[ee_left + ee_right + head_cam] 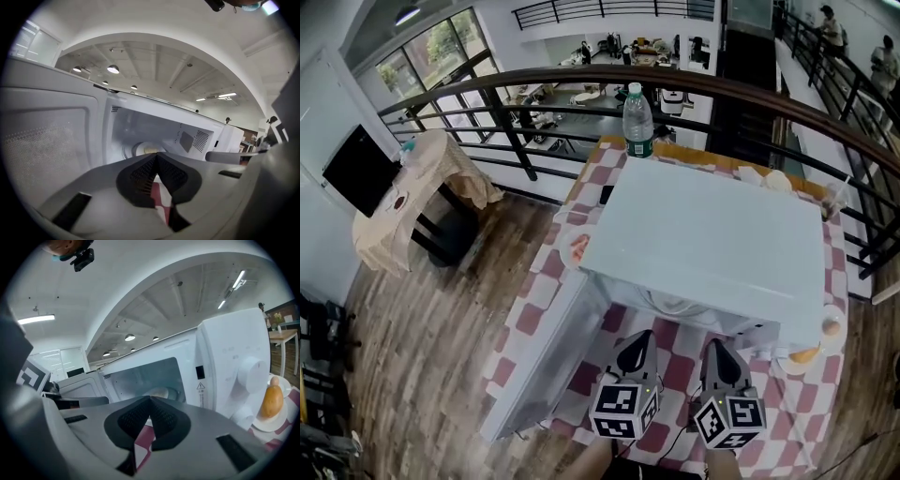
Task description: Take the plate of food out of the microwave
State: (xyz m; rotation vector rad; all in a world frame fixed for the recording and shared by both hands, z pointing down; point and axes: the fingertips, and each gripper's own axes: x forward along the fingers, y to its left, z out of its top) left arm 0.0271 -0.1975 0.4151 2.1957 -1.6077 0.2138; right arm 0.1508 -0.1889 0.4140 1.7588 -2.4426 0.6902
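A white microwave (703,244) stands on the checkered table with its door (544,356) swung open to the left. The plate of food (143,149) rests inside the cavity, partly hidden behind my jaws; the right gripper view also catches this plate (161,392). My left gripper (636,352) and right gripper (719,354) hover side by side just in front of the opening. Both are shut with nothing between the jaws. In the left gripper view the left gripper (157,157) points into the cavity. The right gripper (150,401) does the same in its own view.
A water bottle (637,120) stands behind the microwave. A small plate with an orange bun-like item (272,404) sits to the right of the control panel. Another plate (577,248) lies at the microwave's left. A railing runs beyond the table.
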